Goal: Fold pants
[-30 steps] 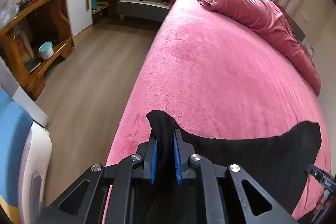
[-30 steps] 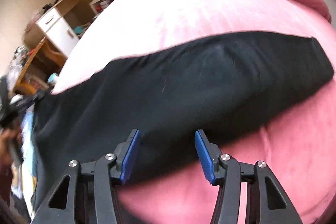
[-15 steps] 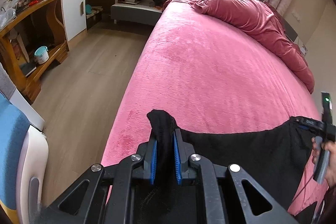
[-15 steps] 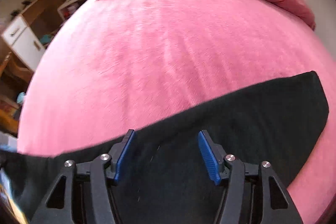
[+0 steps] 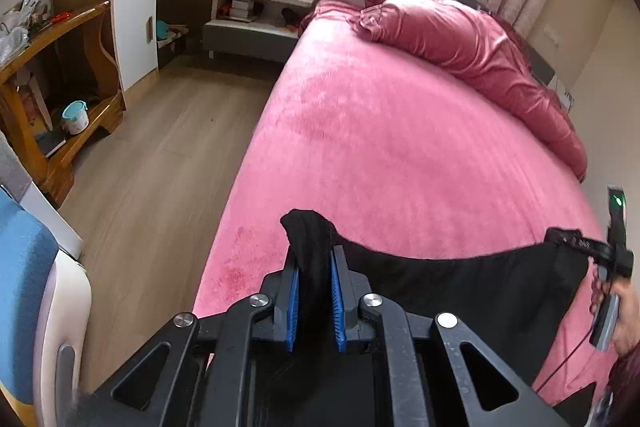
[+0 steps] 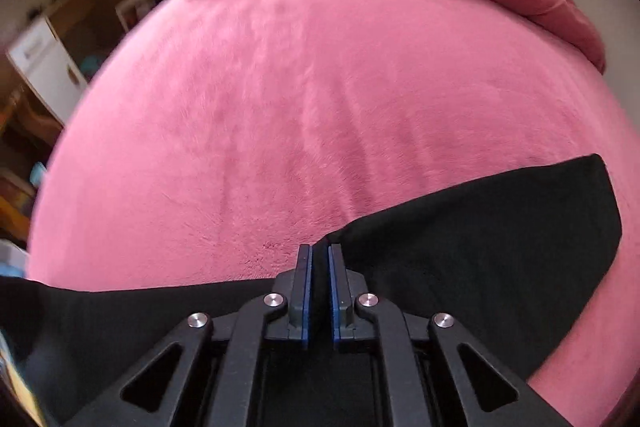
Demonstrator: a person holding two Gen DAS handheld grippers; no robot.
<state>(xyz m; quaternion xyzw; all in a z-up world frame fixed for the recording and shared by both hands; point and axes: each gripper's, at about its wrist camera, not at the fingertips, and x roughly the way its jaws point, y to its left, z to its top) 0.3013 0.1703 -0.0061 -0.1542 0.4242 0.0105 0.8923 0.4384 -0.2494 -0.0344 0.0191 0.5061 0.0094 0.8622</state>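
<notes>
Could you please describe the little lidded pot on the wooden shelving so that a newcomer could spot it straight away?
Start at the pink bed and look across the wooden floor to the curved wooden shelf unit by the wall. On its lowest shelf stands a small white pot beside a dark flat book. Its turquoise lid and handle set it apart.

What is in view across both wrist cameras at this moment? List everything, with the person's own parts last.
pants: one, black, stretched along the near edge of the bed between the two grippers
bed cover: one, pink, over the whole bed
duvet: one, dark pink, bunched at the head of the bed
white cabinet: one, white with wooden trim, by the left wall
small pot: one, teal and white, on a low wooden shelf
bedside unit: one, white and grey, beside the head of the bed
left gripper: black with blue pads, shut on pants
right gripper: black with blue pads, closing on the pants' edge
hand: one, at the right edge, holding the right gripper's handle
</notes>
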